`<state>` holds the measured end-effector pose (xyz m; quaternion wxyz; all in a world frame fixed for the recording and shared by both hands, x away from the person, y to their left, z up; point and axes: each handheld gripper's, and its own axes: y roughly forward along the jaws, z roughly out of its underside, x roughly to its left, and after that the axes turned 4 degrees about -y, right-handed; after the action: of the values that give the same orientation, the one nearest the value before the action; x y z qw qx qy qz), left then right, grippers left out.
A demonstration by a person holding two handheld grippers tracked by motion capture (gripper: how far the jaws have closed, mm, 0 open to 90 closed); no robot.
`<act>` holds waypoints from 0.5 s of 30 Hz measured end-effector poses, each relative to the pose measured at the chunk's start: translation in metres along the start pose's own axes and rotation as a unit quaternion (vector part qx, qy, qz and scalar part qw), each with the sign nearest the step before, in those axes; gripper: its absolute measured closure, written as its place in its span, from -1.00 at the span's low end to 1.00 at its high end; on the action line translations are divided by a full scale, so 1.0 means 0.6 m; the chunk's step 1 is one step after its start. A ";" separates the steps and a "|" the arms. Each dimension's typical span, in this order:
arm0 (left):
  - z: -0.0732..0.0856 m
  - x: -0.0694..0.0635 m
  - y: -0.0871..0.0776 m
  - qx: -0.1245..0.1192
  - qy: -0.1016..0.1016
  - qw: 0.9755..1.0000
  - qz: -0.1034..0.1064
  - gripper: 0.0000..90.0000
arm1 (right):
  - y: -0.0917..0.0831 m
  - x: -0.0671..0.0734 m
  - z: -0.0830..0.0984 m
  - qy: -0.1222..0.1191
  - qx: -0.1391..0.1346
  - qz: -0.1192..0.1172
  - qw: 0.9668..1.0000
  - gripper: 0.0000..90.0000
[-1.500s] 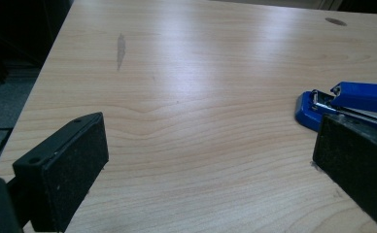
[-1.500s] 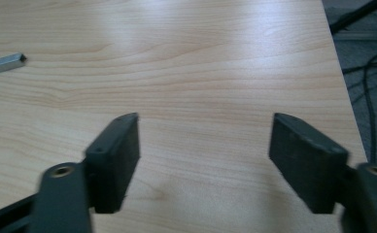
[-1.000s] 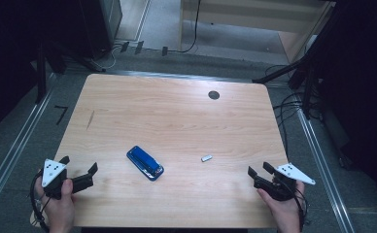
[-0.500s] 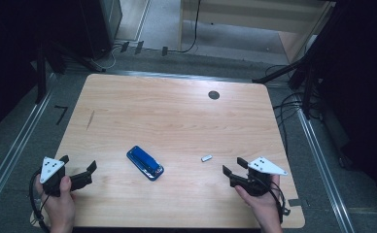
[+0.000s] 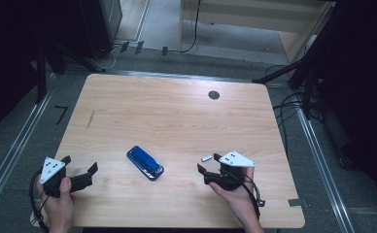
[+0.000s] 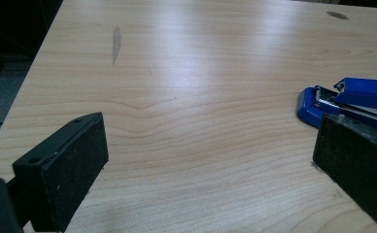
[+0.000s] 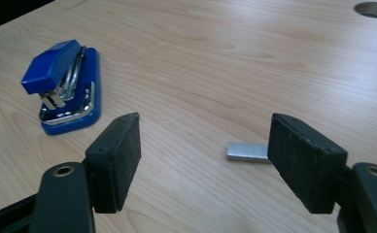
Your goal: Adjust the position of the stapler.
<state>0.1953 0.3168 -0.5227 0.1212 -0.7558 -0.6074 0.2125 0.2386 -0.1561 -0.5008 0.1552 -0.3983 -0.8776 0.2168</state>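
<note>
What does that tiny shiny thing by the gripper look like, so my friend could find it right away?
Start at the wooden table and look along its near edge, toward the right gripper. Just ahead of its open jaws lies a strip of staples, a short flat silver bar. It is far smaller than the blue stapler to its left, and bare metal rather than blue.

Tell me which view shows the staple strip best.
Right gripper view: the staple strip lies close and sharp on the table, partly behind one jaw. High view shows it as a tiny sliver. Left gripper view catches the stapler instead.
</note>
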 end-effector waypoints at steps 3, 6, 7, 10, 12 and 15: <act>0.000 -0.001 0.000 0.000 0.002 1.000 0.001 -1.00 | 0.019 0.024 -0.005 -0.016 0.014 -0.011 1.000 -0.41; 0.000 0.000 0.001 0.002 0.000 1.000 0.005 -1.00 | 0.026 0.035 -0.007 -0.025 0.021 -0.014 0.999 -0.46; 0.000 0.000 0.001 0.002 -0.001 1.000 0.005 -1.00 | 0.034 0.045 -0.010 -0.028 0.022 -0.020 0.999 -0.47; 0.000 0.000 0.001 0.002 0.001 1.000 0.006 -1.00 | 0.043 0.054 -0.014 -0.023 0.022 -0.027 0.999 -0.48; 0.000 0.000 0.000 0.002 0.000 1.000 0.006 -1.00 | 0.046 0.058 -0.016 -0.021 0.021 -0.030 0.999 -0.48; -0.001 0.001 0.000 0.003 -0.001 1.000 0.006 -1.00 | 0.056 0.073 -0.022 -0.027 0.020 -0.040 0.999 -0.48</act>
<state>0.1957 0.3174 -0.5226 0.1213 -0.7587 -0.6025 0.2160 0.2381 -0.0995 -0.5020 0.1482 -0.3537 -0.8921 0.2387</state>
